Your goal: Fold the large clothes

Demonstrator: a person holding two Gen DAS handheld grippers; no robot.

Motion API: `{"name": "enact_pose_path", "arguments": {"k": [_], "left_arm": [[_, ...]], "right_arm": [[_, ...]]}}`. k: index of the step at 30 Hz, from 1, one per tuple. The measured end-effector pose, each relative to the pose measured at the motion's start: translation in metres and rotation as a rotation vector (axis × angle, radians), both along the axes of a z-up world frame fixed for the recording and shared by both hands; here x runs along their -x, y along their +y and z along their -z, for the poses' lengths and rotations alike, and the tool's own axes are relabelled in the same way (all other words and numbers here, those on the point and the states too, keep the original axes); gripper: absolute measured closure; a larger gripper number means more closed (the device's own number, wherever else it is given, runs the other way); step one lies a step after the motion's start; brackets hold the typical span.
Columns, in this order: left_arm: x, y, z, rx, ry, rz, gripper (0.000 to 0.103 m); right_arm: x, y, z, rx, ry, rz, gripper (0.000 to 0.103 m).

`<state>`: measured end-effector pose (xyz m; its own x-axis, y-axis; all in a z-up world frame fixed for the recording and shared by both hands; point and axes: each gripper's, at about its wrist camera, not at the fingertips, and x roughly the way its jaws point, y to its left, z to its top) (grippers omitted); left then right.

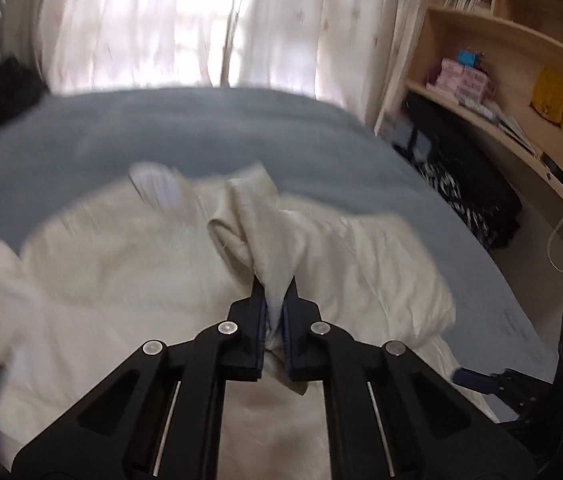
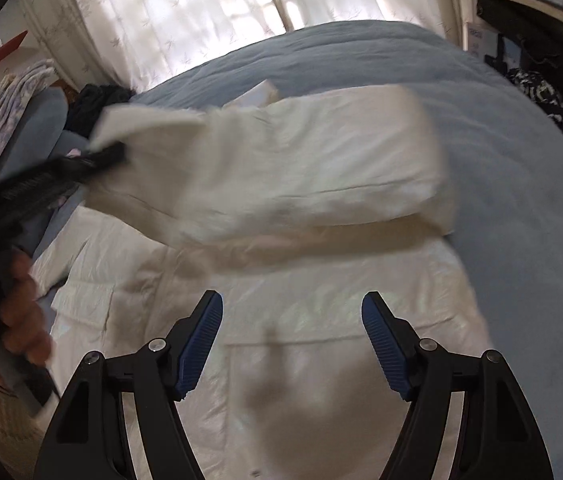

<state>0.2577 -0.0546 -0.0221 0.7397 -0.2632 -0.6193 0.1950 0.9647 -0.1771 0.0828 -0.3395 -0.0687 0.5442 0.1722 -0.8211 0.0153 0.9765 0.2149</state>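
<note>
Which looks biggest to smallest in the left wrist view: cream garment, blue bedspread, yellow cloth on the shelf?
1. Cream garment: fills most of the lower frame, but it is nearest the camera, pinched in the left gripper.
2. Blue bedspread: close second; partly covered, so this order is unsure.
3. Yellow cloth: clearly smallest.

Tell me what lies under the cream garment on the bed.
The cream garment rests on a blue bedspread, which shows on its far and right sides. Whatever lies beneath its spread body is covered. The left hand-held gripper lifts one sleeve.
</note>
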Motion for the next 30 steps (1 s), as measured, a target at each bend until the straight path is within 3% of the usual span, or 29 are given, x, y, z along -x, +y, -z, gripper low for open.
{"name": "enact_pose_path", "arguments": {"k": [2,4,10,12,14,16,17,23,24,25,26,28,30], "left_arm": [[-0.011,0.017,-0.010,-0.048,-0.042,-0.045,0.099],[-0.025,0.037,-0.001,-0.078,-0.015,-0.082,0.098],[-0.067,0.102,0.093,-0.072,0.286,-0.197,0.095],[-0.070,0.117,0.105,-0.009,0.325,-0.221,0.086],[-0.072,0.132,0.110,0.091,0.346,-0.244,0.062],[-0.071,0.142,0.113,0.181,0.367,-0.260,0.046],[-0.069,0.147,0.116,0.207,0.371,-0.265,0.046],[-0.087,0.134,0.133,0.191,0.436,-0.241,0.047],[-0.090,0.130,0.133,0.184,0.428,-0.236,0.054],[-0.091,0.126,0.129,0.166,0.405,-0.227,0.077],[-0.091,0.120,0.122,0.128,0.373,-0.220,0.087],[-0.090,0.115,0.110,0.099,0.290,-0.221,0.090],[-0.091,0.111,0.110,0.056,0.261,-0.229,0.090]], "right_arm": [[-0.007,-0.019,-0.003,0.001,0.000,0.035,0.030],[-0.020,-0.029,0.000,0.008,0.016,0.067,0.030],[-0.059,-0.079,0.019,-0.039,0.120,0.146,0.030],[-0.074,-0.096,0.024,-0.100,0.126,0.169,0.030],[-0.094,-0.111,0.030,-0.158,0.132,0.200,0.030],[-0.109,-0.125,0.039,-0.200,0.135,0.230,0.030],[-0.120,-0.134,0.046,-0.227,0.147,0.249,0.030],[-0.161,-0.154,0.100,-0.400,0.206,0.314,0.030],[-0.163,-0.153,0.103,-0.422,0.201,0.305,0.036],[-0.165,-0.151,0.100,-0.412,0.178,0.285,0.060],[-0.167,-0.147,0.094,-0.360,0.152,0.267,0.069],[-0.167,-0.143,0.082,-0.309,0.092,0.271,0.081],[-0.168,-0.148,0.086,-0.293,0.090,0.300,0.082]]}}
